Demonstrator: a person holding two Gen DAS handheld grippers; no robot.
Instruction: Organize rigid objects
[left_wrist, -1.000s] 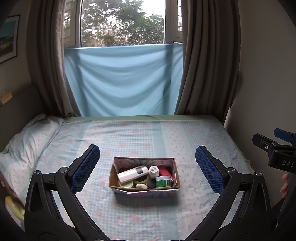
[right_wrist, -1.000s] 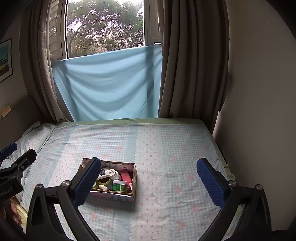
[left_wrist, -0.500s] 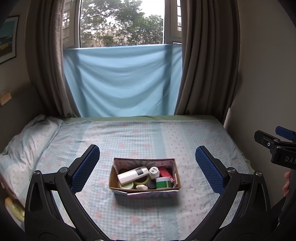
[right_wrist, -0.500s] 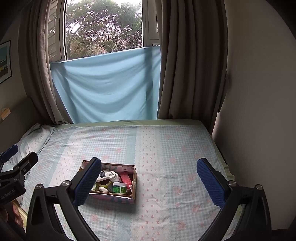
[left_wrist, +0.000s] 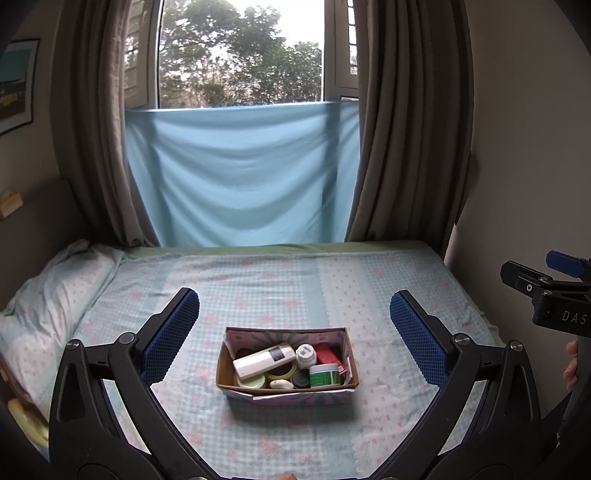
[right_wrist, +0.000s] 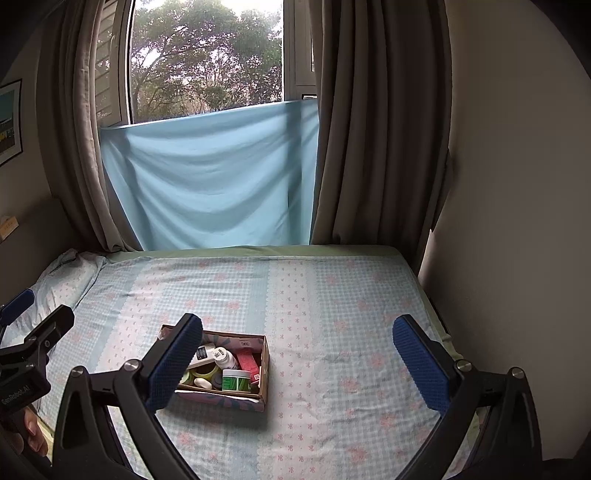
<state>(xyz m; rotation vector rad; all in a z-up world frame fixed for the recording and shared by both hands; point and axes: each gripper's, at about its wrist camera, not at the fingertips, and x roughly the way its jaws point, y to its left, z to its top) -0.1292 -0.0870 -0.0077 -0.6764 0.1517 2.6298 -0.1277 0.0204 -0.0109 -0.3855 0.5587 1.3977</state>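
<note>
A small cardboard box sits on the bed, also in the right wrist view. It holds a white bottle, a small white jar, a green tub, a red packet and tape rolls. My left gripper is open and empty, held above the bed with the box between its fingers. My right gripper is open and empty, to the right of the box; its left finger hides the box's left part.
A pillow lies at the bed's left. A wall runs along the right edge. Curtains and a blue cloth hang behind the bed. The right gripper's body shows at the left wrist view's right edge.
Both grippers have drifted slightly; the box sits a little lower and nearer in both views. Both stay open and empty.
</note>
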